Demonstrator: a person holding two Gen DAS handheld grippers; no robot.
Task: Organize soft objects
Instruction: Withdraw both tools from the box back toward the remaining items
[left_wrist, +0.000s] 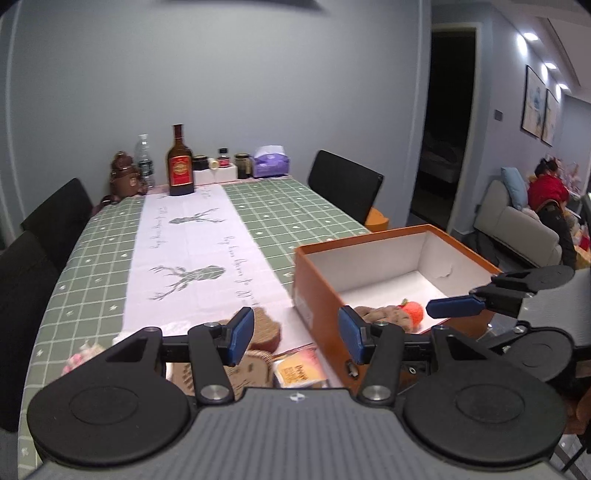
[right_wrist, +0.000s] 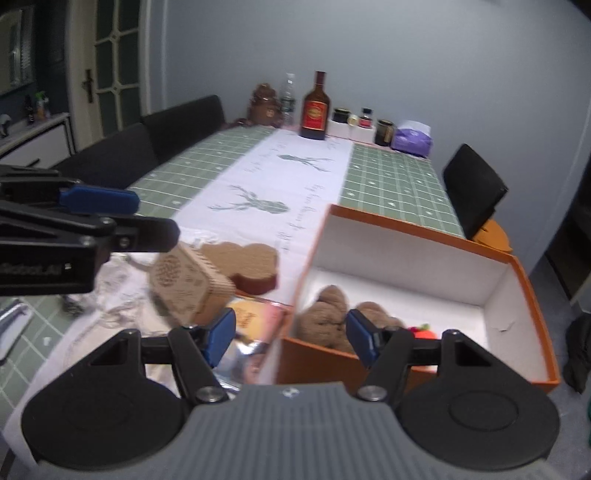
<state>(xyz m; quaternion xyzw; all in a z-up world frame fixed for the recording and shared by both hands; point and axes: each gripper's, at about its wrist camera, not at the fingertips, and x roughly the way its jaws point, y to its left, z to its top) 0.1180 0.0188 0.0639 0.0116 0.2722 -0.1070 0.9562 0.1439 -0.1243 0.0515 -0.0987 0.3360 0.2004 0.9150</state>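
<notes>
An orange box (left_wrist: 317, 291) with a white inside stands at the table's near right; it also shows in the right wrist view (right_wrist: 532, 295). A brown plush bear (right_wrist: 328, 321) and an orange knitted toy (left_wrist: 412, 310) lie in it. A brown bear-shaped soft piece (right_wrist: 255, 266) and a tan patterned piece (right_wrist: 188, 284) lie on the table left of the box. My left gripper (left_wrist: 297, 334) is open and empty, above the box's near left corner. My right gripper (right_wrist: 290, 338) is open and empty over the box's near wall.
Green checked tablecloth (left_wrist: 92, 266) with a white deer runner (left_wrist: 192, 251). Bottles (left_wrist: 180, 164), jars and a purple tissue box (left_wrist: 271, 162) stand at the far end. Black chairs (left_wrist: 343, 184) stand on both sides. Packets (left_wrist: 299, 369) lie near the front edge.
</notes>
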